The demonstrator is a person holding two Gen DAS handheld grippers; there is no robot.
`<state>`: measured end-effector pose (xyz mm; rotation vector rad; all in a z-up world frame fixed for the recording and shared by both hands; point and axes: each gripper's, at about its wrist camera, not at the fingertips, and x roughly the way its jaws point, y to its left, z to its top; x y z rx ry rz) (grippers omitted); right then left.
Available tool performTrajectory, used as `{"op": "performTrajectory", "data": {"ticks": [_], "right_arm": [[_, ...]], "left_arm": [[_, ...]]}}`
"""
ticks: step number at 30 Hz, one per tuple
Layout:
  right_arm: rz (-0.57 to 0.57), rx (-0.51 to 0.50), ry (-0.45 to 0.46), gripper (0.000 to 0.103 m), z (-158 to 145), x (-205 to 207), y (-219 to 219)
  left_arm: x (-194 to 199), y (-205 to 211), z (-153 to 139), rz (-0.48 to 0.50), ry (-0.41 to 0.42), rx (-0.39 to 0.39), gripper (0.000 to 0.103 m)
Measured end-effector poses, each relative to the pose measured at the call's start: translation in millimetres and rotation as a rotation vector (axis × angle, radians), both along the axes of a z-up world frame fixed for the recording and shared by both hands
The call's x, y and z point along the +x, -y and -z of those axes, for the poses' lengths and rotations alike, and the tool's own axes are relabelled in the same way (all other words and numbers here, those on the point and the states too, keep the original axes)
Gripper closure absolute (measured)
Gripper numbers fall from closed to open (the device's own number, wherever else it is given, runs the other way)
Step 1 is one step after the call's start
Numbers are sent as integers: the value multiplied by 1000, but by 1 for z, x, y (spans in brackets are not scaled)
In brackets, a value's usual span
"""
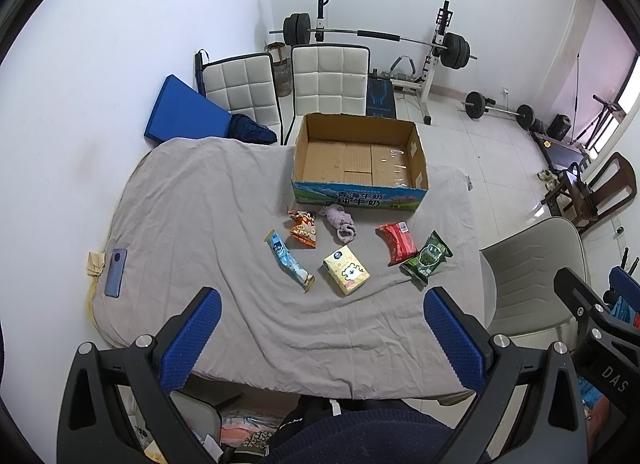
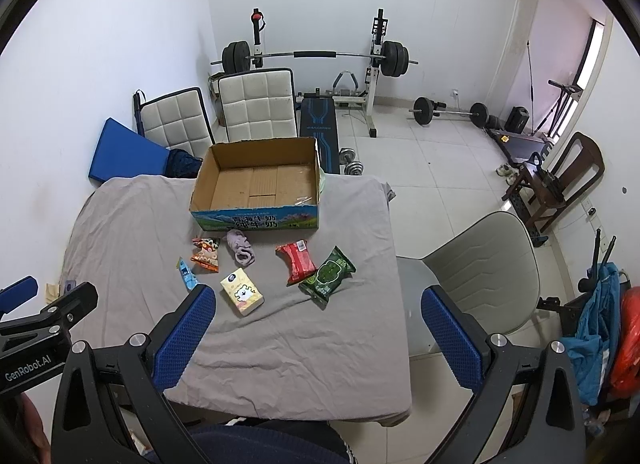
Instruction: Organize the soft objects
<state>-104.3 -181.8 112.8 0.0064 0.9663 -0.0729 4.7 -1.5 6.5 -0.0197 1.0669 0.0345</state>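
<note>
An open, empty cardboard box (image 1: 362, 188) (image 2: 256, 220) stands at the far side of a grey-clothed table (image 1: 224, 200) (image 2: 304, 336). In front of it lie an orange snack bag (image 1: 304, 227) (image 2: 207, 254), a light blue long packet (image 1: 290, 260) (image 2: 187, 273), a mauve sock bundle (image 1: 341, 222) (image 2: 241, 250), a yellow tissue pack (image 1: 346, 270) (image 2: 242, 291), a red pack (image 1: 397, 242) (image 2: 298, 261) and a green pack (image 1: 427, 258) (image 2: 328, 276). My left gripper (image 1: 322, 340) and right gripper (image 2: 318, 338) are open and empty, held above the table's near edge.
A blue phone (image 1: 116, 272) lies at the table's left edge. A beige chair (image 1: 532, 272) (image 2: 476, 276) stands right of the table. Two white padded chairs (image 1: 328, 78) and a blue mat (image 1: 180, 110) stand behind. A barbell rack (image 2: 316, 60) is at the back wall.
</note>
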Motion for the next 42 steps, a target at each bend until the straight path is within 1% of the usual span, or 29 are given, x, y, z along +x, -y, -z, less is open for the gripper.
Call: {"op": "performTrajectory", "data": {"ticks": [9, 12, 14, 42], "right_arm": [[-1, 6, 9, 0, 0, -4, 0], [0, 1, 13, 0, 0, -3, -2], [0, 2, 12, 0, 1, -3, 0], [-7, 1, 19, 0, 0, -2, 0]], "left_arm": [[0, 0, 0, 1, 2, -1, 0], [3, -3, -11, -2, 7, -3, 0], [6, -4, -13, -1, 5, -2, 0], [4, -5, -8, -5, 19, -7, 0]]}}
